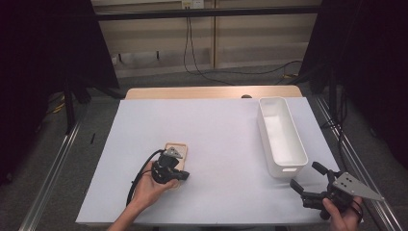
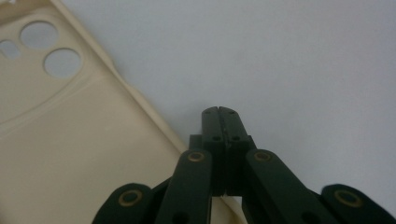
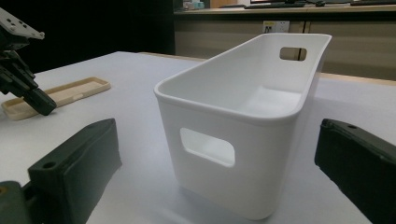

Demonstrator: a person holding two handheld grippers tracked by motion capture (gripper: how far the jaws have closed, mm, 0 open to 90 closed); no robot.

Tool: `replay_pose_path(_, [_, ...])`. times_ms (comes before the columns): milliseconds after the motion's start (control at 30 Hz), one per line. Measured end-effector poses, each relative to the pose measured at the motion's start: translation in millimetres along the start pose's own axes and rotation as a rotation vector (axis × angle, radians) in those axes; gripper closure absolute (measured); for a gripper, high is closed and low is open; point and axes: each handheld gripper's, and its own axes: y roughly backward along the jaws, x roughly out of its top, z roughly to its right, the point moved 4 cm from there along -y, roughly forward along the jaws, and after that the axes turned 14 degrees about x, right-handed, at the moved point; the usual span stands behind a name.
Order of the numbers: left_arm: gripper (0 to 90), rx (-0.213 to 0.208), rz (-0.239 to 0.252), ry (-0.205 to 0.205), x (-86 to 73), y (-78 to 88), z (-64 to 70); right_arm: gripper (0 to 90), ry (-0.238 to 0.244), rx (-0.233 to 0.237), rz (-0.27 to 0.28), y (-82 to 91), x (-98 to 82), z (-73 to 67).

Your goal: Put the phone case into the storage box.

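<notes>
Two grippers are yours to mind: at lower left of the high view your left gripper (image 1: 179, 176) has its jaws pressed together on nothing, tips down at the near right edge of the cream phone case (image 1: 181, 148), which lies flat on the white table cover (image 1: 211, 130) left of centre. At right of centre the empty white bin (image 1: 290, 160) stands well apart from the case, and at lower right your right gripper (image 1: 303, 175) is spread wide, aimed at the bin's near end. Closed tips, I judge, may just shove the thin, flat case along instead of catching its rim.
</notes>
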Motion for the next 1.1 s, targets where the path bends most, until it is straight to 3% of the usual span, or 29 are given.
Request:
replay_pose_path(533, [90.0,0.013,-0.008,0.06,-14.6,10.3,-10.9,0.0,-0.002,-0.004,0.005,1.0,0.2,-0.6])
replay_pose_path(933, [90.0,0.029,-0.006,0.029,-18.7,13.5,-12.0,0.0,-0.003,-0.002,0.003,1.4,0.0,-0.2])
replay_pose_path(1100, [90.0,0.021,0.001,0.055,-24.6,16.8,-15.3,0.0,0.005,0.0,0.003,3.2,0.1,-1.0])
